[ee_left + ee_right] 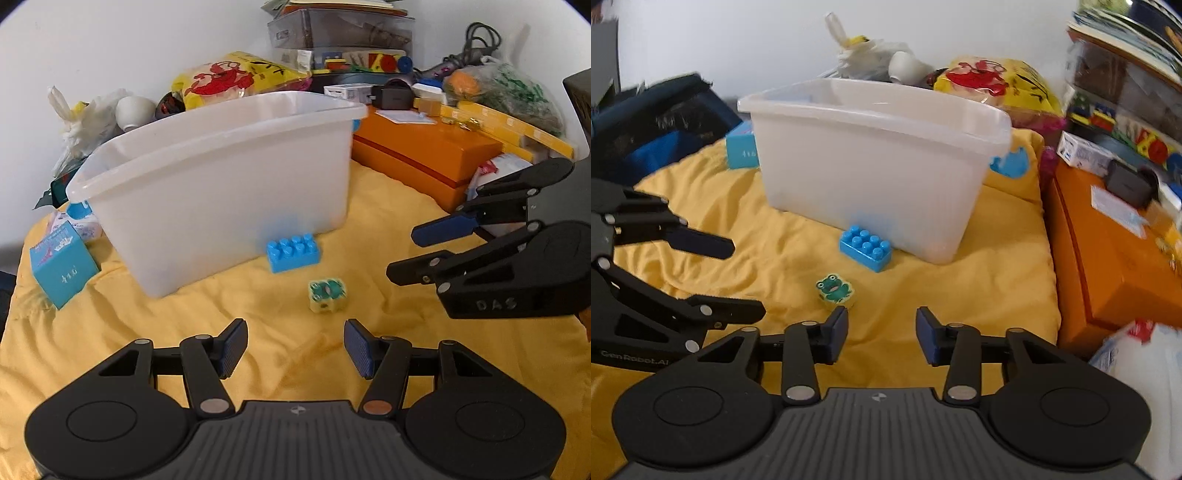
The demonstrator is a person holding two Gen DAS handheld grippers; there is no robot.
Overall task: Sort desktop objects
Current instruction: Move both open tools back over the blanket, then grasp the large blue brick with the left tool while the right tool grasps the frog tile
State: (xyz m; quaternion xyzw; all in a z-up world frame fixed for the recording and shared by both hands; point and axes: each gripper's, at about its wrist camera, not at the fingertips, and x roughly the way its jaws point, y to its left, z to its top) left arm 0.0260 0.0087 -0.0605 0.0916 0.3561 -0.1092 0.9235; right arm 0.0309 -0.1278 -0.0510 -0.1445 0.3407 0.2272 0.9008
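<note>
we hold both grippers, left gripper (295, 347) and right gripper (881, 334), fingers apart and empty. the frog eraser (834, 288) lies mid-desk before the white bin (879, 166); converging grippers risk colliding.

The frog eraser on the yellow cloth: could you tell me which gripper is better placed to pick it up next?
Probably the right gripper: open and empty, with the frog eraser just beyond its left finger. The left gripper seems slightly farther.
</note>
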